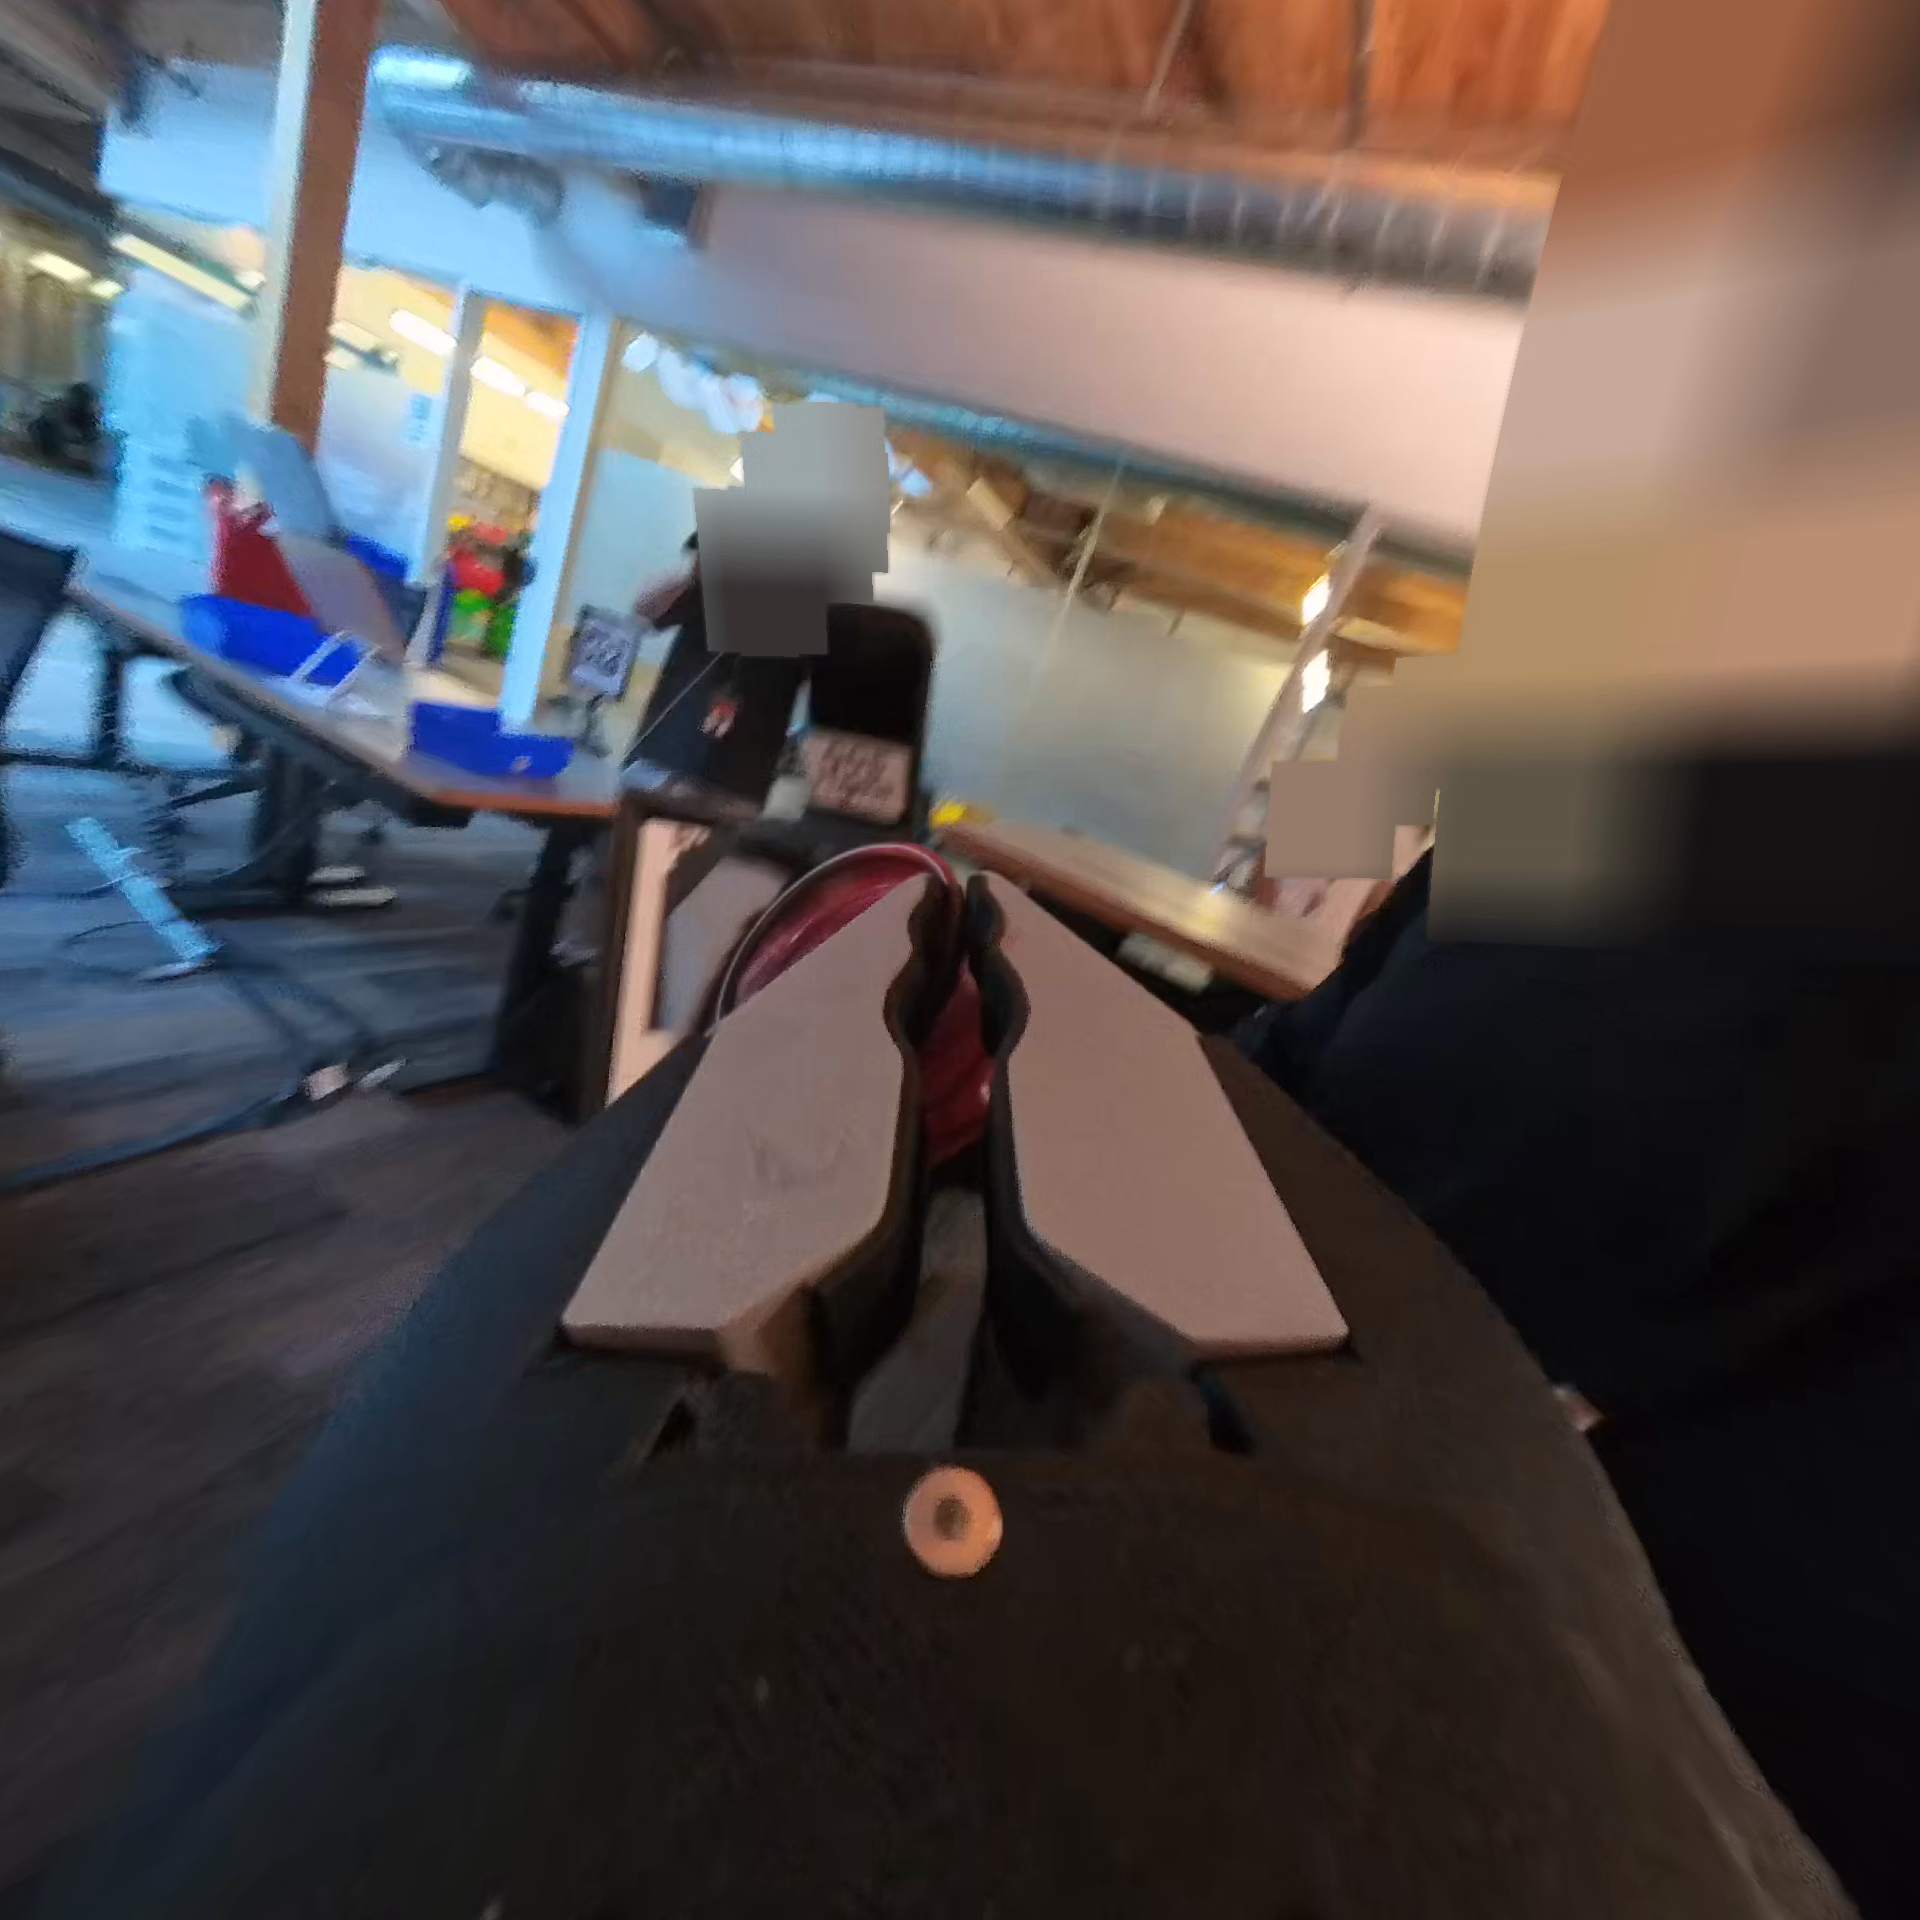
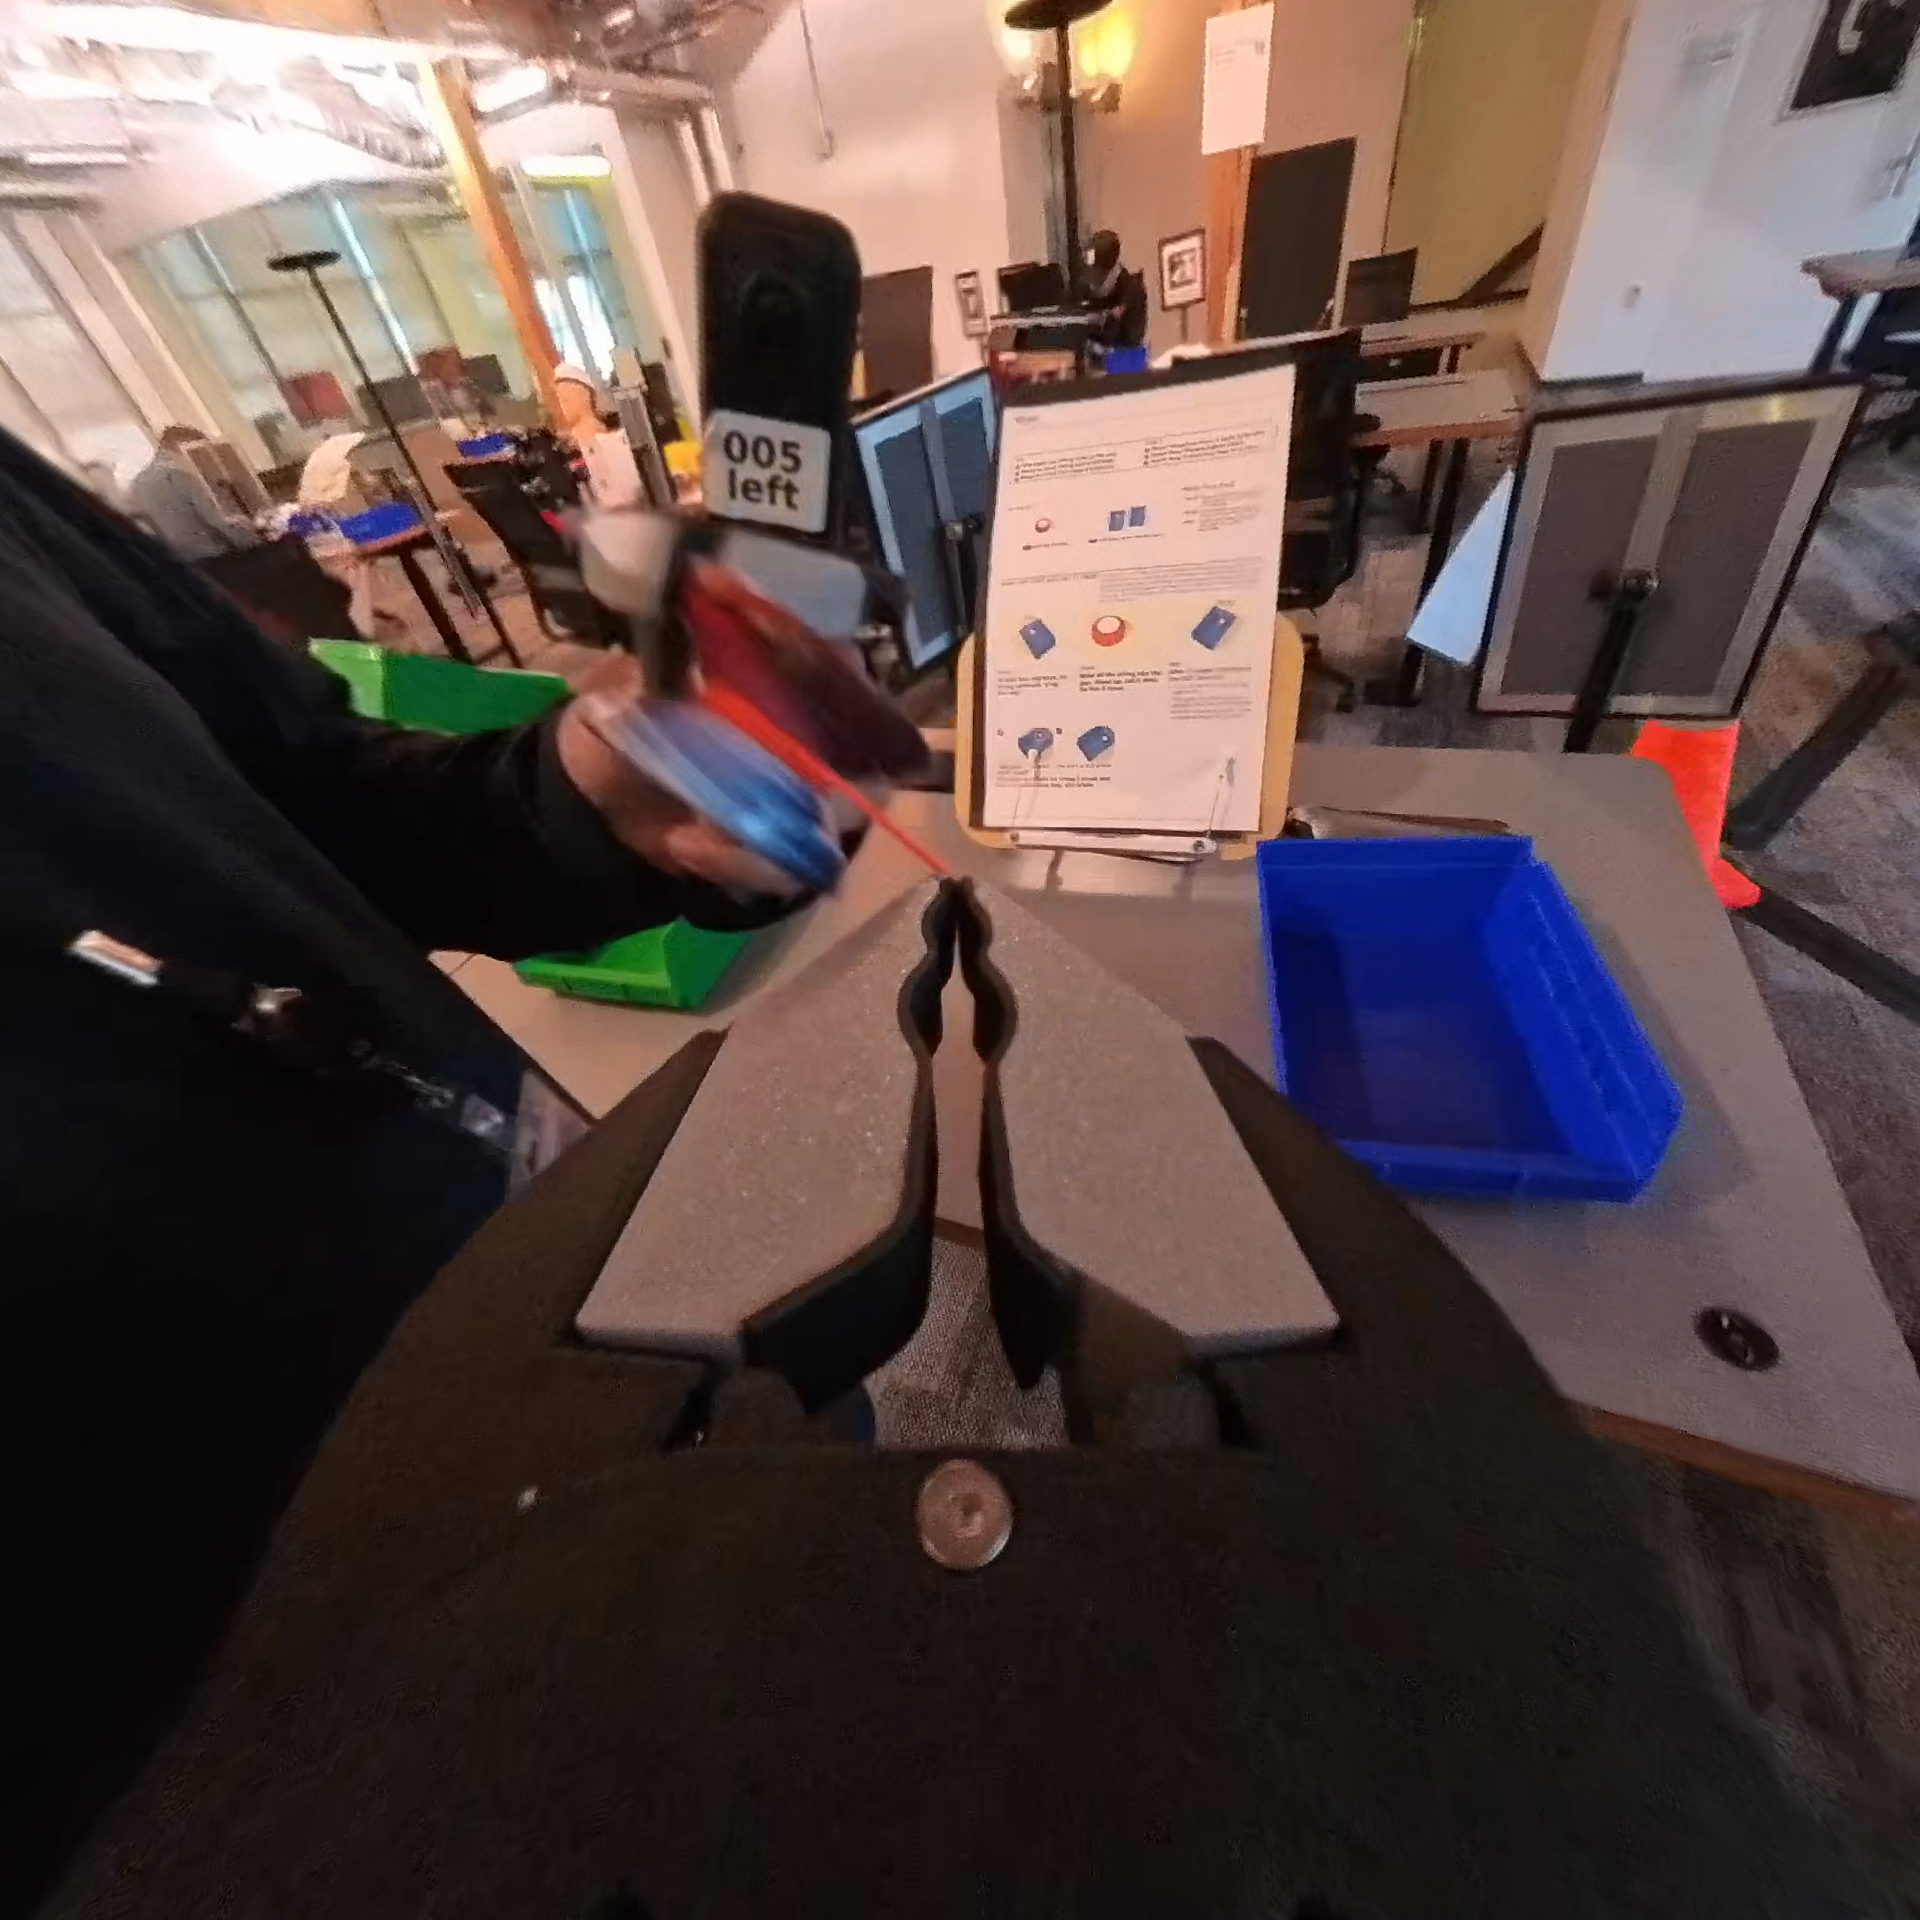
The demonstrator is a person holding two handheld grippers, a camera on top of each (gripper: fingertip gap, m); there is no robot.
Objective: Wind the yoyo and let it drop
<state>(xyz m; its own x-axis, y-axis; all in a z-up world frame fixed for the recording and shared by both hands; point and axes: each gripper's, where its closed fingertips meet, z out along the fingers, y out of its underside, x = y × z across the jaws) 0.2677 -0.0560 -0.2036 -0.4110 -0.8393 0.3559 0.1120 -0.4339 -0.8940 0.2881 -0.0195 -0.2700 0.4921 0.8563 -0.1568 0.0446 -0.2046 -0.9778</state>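
Note:
In the left wrist view my left gripper (image 1: 956, 904) is shut on a dark red yoyo (image 1: 810, 935) with a pale rim; the disc sits edge-on between the pads and bulges out to the left. The view is tilted up and blurred. In the right wrist view my right gripper (image 2: 954, 885) is shut, pinching a thin red string (image 2: 873, 810) at its very tips. The string runs taut up and left to the yoyo (image 2: 800, 686), which is held above the table beside a hand (image 2: 644, 821) on a blue handle. That area is motion-blurred.
A blue bin (image 2: 1455, 1018) stands on the grey table (image 2: 1662, 1299) to the right. A green bin (image 2: 623, 966) lies at the left under the hand. A printed sheet on a stand (image 2: 1132, 603) is straight ahead. An orange cone (image 2: 1694, 790) sits at the far right edge. The tips of one gripper are about 7 cm away from the tips of the other.

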